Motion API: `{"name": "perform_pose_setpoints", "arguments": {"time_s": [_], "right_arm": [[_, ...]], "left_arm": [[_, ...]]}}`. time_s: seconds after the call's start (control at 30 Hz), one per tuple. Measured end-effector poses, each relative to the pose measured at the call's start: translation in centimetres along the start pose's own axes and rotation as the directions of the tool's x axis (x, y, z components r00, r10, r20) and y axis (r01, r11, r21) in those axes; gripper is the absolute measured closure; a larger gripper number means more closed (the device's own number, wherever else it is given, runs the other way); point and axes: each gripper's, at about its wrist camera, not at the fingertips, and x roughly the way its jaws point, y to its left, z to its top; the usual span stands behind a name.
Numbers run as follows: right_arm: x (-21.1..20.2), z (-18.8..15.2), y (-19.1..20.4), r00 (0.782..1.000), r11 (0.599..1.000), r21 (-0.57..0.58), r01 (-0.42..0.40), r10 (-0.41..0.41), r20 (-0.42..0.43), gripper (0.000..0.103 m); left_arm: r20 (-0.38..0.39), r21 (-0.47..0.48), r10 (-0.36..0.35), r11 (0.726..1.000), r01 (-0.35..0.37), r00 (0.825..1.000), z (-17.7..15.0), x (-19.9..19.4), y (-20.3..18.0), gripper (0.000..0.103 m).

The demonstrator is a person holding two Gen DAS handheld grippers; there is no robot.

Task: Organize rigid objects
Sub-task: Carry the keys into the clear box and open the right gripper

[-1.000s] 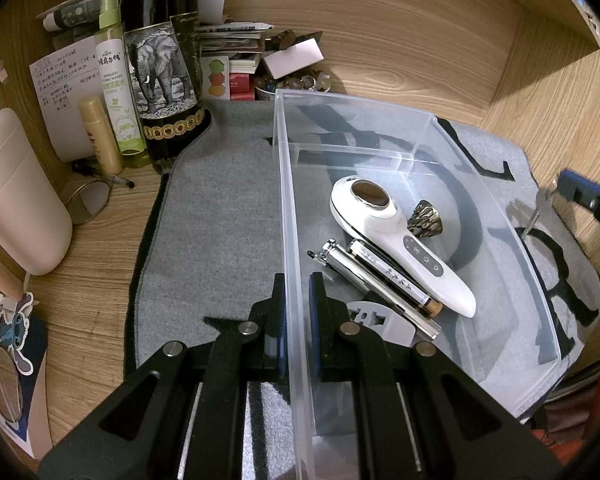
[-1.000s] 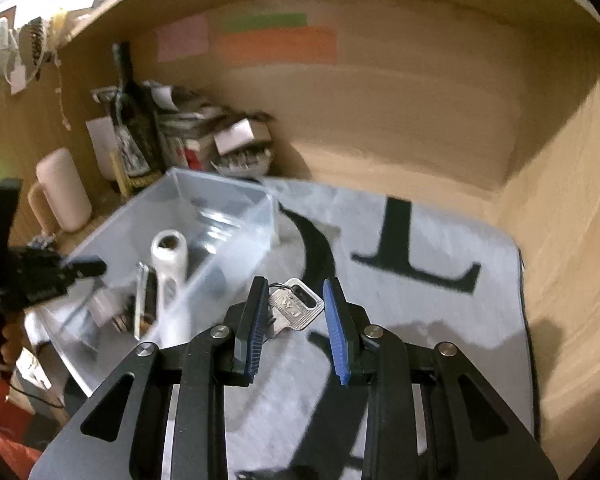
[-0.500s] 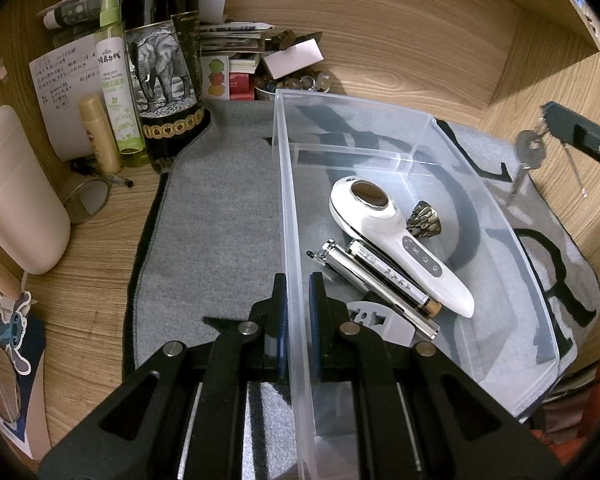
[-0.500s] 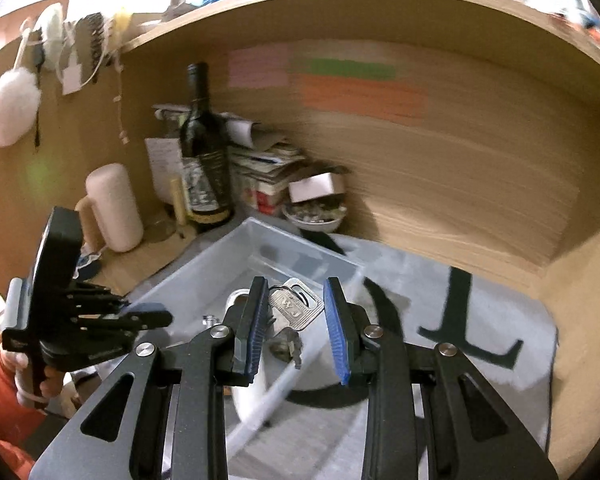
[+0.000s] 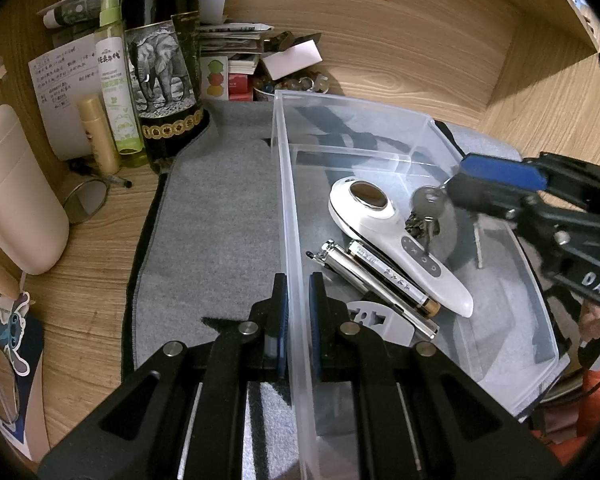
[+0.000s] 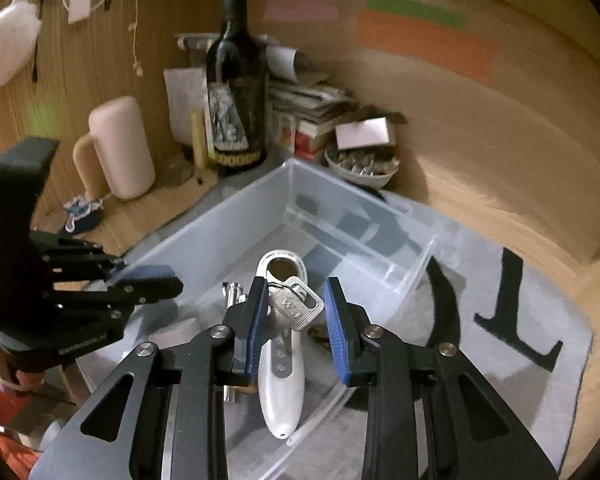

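A clear plastic bin [image 5: 288,184] stands on a grey mat [image 5: 216,216]. My left gripper [image 5: 298,312] is shut on the bin's near left wall. In the bin lie a white handheld device [image 5: 396,236], two metal pen-like tubes [image 5: 376,284] and a small white plate [image 5: 384,320]. My right gripper [image 6: 296,320] hangs over the bin [image 6: 236,224] with a bunch of keys [image 6: 298,306] between its fingers, above the white device [image 6: 280,384]. The jaws stand wider than the flat key. In the left wrist view the keys [image 5: 428,204] dangle from the right gripper [image 5: 496,184].
A dark wine bottle [image 5: 160,64], a green spray bottle [image 5: 114,80], a small tube [image 5: 98,132], a beige cylinder [image 5: 16,192] and a round mirror [image 5: 86,200] stand left of the mat. Books and a bowl of small items [image 6: 362,164] sit behind the bin.
My right gripper carried the keys up off the mat and leftward over the bin, and its jaws look wider. My left gripper stayed clamped on the bin wall.
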Motion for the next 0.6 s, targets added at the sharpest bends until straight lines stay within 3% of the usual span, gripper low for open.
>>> {"name": "perform_pose_setpoints", "arguments": {"time_s": [0.3, 0.6], "right_arm": [[2.1, -0.2, 0.4, 0.997, 1.0, -0.008, -0.017, 0.017, -0.079, 0.077], [2.6, -0.2, 0.6, 0.995, 1.0, 0.003, -0.021, 0.021, -0.103, 0.076]], "left_arm": [[0.001, 0.001, -0.008, 1.0, 0.008, 1.0, 0.0, 0.0, 0.0, 0.094], [0.001, 0.0, -0.007, 1.0, 0.007, 1.0, 0.0, 0.0, 0.1, 0.094]]}}
